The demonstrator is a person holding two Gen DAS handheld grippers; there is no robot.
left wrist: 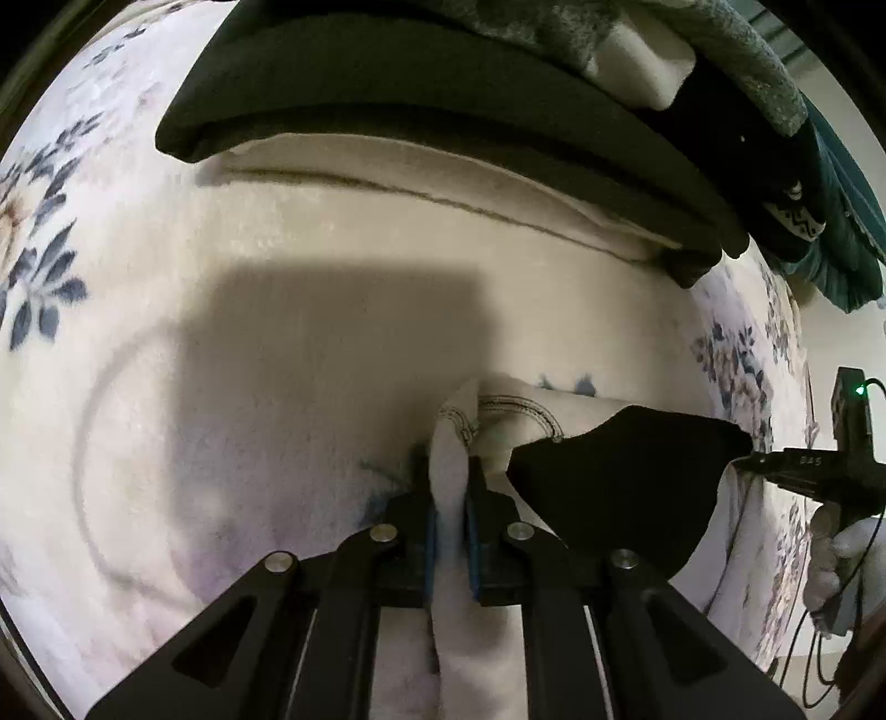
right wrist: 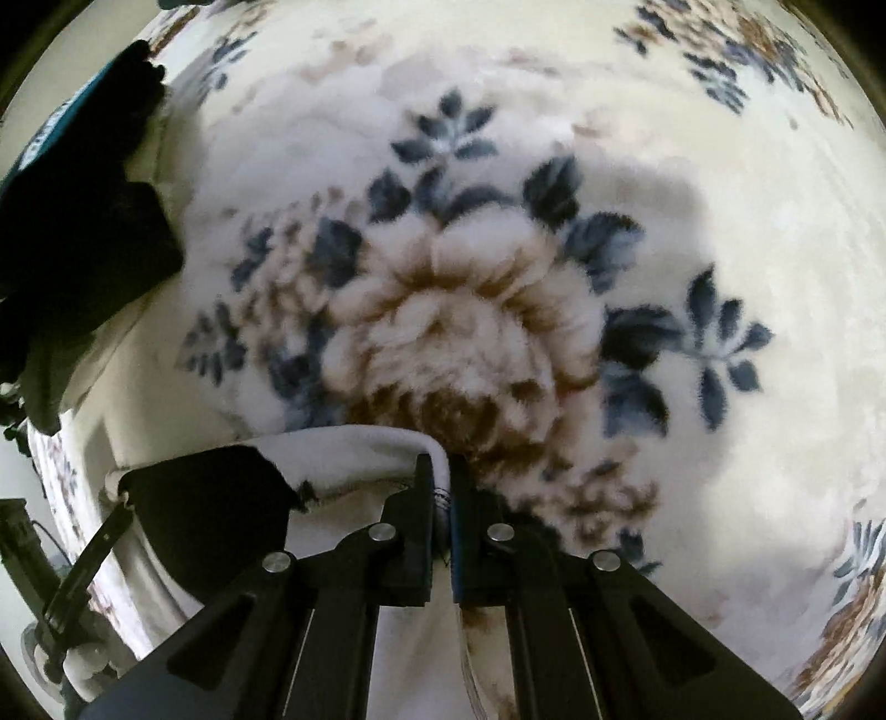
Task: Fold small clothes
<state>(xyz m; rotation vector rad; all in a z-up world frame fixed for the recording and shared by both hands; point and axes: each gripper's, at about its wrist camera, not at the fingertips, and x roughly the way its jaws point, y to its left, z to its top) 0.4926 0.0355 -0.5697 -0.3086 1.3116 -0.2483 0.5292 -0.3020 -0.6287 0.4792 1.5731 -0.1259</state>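
A small white garment (left wrist: pixel 526 421) with a black panel (left wrist: pixel 620 476) hangs stretched between my two grippers above a floral blanket (left wrist: pixel 166 343). My left gripper (left wrist: pixel 451 471) is shut on one white corner of it. My right gripper (right wrist: pixel 440 476) is shut on the other white edge (right wrist: pixel 354 459); the black panel also shows in the right wrist view (right wrist: pixel 210 509). The right gripper shows at the right edge of the left wrist view (left wrist: pixel 747 459), and the left gripper at the lower left of the right wrist view (right wrist: pixel 124 504).
A stack of folded clothes lies at the back: a black piece (left wrist: pixel 387 88) over a cream one (left wrist: pixel 443 177), with grey (left wrist: pixel 747 50) and teal (left wrist: pixel 841 221) items to the right. The same pile shows in the right wrist view (right wrist: pixel 72 243). The blanket (right wrist: pixel 720 221) spreads widely.
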